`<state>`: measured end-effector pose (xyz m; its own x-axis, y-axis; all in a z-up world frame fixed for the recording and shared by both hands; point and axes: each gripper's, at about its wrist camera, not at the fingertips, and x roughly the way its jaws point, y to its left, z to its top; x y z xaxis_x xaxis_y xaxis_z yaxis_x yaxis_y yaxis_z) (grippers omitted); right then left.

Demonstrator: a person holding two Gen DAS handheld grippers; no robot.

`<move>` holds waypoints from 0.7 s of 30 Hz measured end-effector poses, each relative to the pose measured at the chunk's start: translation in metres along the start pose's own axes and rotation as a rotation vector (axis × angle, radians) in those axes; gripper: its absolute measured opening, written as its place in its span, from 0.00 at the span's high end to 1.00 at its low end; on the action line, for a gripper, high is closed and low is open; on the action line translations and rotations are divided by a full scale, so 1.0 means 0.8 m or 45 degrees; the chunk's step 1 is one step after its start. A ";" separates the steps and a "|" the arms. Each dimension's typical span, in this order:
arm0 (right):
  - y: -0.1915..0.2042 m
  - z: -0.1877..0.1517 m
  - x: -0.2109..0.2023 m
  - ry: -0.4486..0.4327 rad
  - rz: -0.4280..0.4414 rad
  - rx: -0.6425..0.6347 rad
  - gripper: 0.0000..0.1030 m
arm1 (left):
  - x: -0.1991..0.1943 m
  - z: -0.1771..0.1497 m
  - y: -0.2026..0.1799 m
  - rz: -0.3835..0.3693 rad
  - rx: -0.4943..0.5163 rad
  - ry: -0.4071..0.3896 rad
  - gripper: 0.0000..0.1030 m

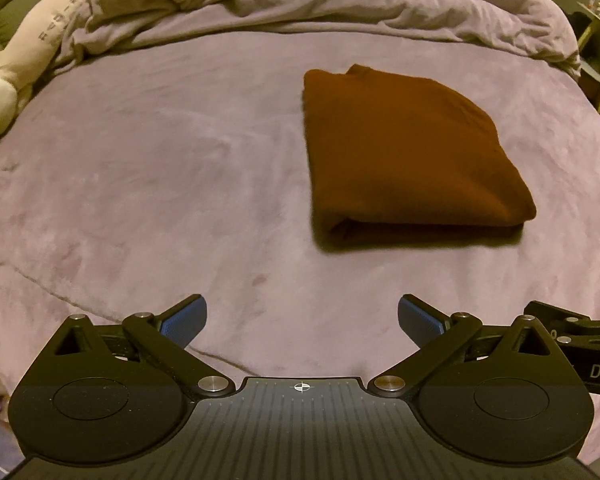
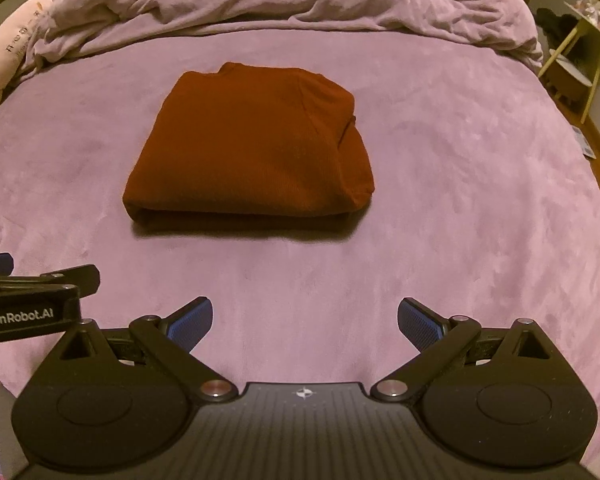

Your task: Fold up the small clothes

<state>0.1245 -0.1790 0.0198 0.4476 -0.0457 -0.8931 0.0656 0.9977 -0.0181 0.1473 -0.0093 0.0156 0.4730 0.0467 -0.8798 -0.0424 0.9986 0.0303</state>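
Both grippers empty: left gripper (image 1: pixel 302 320) and right gripper (image 2: pixel 305 322) hold their blue pads spread wide at bottom of frame, well short of the cloth. We see the rust-brown knit garment (image 2: pixel 248 144) folded into a compact rectangle, mid-frame on the mauve plush bed cover (image 2: pixel 460 184). Folding looks finished; we judge the grippers are parked clear.
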 end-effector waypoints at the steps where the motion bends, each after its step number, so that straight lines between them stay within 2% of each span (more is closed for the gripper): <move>1: 0.001 0.001 0.000 -0.002 0.000 0.001 0.04 | 0.000 0.001 0.000 0.000 0.002 0.000 0.00; 21: 0.002 0.006 -0.005 -0.055 -0.024 -0.013 0.04 | 0.002 0.003 -0.007 0.000 0.017 -0.021 0.00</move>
<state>0.1269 -0.1772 0.0254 0.4848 -0.0663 -0.8721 0.0655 0.9971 -0.0394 0.1503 -0.0145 0.0155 0.4877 0.0469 -0.8718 -0.0306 0.9989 0.0366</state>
